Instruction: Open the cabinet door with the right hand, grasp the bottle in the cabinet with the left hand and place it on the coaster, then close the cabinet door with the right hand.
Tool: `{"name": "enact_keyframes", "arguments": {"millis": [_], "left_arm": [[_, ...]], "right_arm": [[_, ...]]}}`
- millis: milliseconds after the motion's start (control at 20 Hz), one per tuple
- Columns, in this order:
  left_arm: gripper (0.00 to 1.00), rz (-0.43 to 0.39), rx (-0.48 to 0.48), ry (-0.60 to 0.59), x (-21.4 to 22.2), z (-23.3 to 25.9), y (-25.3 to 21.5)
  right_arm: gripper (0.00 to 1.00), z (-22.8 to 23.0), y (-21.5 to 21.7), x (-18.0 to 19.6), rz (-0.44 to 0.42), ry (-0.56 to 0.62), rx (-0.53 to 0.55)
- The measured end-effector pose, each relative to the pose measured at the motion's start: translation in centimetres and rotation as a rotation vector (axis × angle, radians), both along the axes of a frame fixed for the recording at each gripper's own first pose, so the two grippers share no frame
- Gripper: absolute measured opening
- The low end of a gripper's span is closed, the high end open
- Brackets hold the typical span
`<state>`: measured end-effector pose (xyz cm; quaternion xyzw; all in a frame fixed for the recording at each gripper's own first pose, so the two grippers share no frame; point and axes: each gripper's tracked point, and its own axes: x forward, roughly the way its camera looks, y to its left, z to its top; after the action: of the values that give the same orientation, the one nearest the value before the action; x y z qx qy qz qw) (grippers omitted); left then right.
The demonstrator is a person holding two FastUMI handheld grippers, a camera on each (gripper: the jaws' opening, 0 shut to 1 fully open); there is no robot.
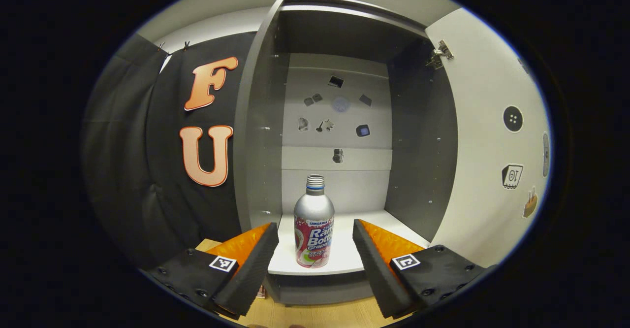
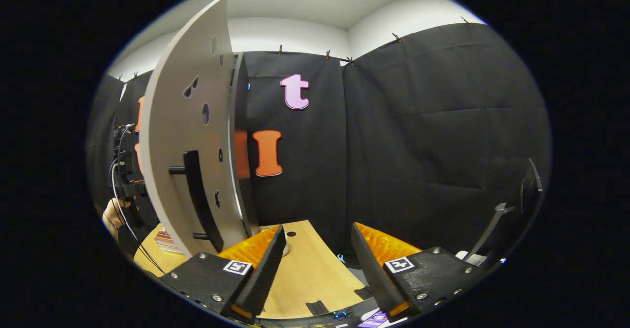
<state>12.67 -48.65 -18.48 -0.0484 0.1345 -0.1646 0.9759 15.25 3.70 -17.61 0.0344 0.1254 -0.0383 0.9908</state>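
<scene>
- The left gripper (image 1: 315, 249) has its jaws spread wide with nothing clamped; the bottle (image 1: 314, 224) stands upright in the gap between them, touching neither finger.
- The right gripper (image 2: 317, 259) is likewise spread apart and empty, above the wooden table (image 2: 310, 274).
- In the left gripper view the bottle sits at 6 o'clock, near the front edge of the cabinet (image 1: 339, 121) shelf, capless thread at its top.
- The cabinet door (image 1: 487, 136) stands swung open at 3 o'clock; its outer edge is cut off.
- In the right gripper view the door's outer face lies at 9 o'clock with its dark handle (image 2: 199, 200).
- Stickers on the cabinet's back wall are too small to identify.
- A hand (image 2: 114, 214) at 8 o'clock is mostly hidden behind the door.
- A pale round object at the door's foot is half covered by a fingertip; I cannot tell whether it is the coaster.
</scene>
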Motion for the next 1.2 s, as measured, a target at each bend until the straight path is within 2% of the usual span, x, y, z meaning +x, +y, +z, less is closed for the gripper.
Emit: {"name": "enact_keyframes", "arguments": {"millis": [50, 150, 600, 650, 900, 950, 1000, 1200], "left_arm": [[0.97, 0.003, 0.007, 0.003, 0.6, -0.3, -0.3], [0.97, -0.001, 0.019, 0.004, 1.8, -1.0, -1.1], [0.99, 0.009, 0.064, 0.026, 6.4, -4.9, -3.0], [0.99, 0.009, 0.068, 0.028, 6.8, -5.2, -3.2], [0.99, 0.011, 0.073, 0.041, 7.9, -6.5, -3.5], [0.98, 0.011, 0.072, 0.042, 7.9, -6.5, -3.5], [0.86, 0.006, 0.072, 0.040, 8.0, -6.5, -3.4], [0.86, -0.005, 0.038, 0.049, 6.7, -5.6, -3.2]], "right_arm": [[0.87, -0.2, -0.4, -0.1, -0.016, 0.005, -0.003], [0.99, -0.5, -0.8, 0.1, -0.040, 0.010, -0.005], [0.99, -1.5, -1.9, 0.4, -0.090, 0.049, 0.002], [0.93, -1.6, -2.0, 0.4, -0.094, 0.053, 0.003], [0.93, -1.8, -2.3, 0.1, -0.112, 0.062, 0.005], [0.93, -1.8, -2.3, 0.1, -0.114, 0.062, 0.007], [0.93, -1.7, -2.4, 0.0, -0.116, 0.061, 0.007], [0.93, -1.7, -2.4, -0.1, -0.115, 0.061, 0.011]]}}
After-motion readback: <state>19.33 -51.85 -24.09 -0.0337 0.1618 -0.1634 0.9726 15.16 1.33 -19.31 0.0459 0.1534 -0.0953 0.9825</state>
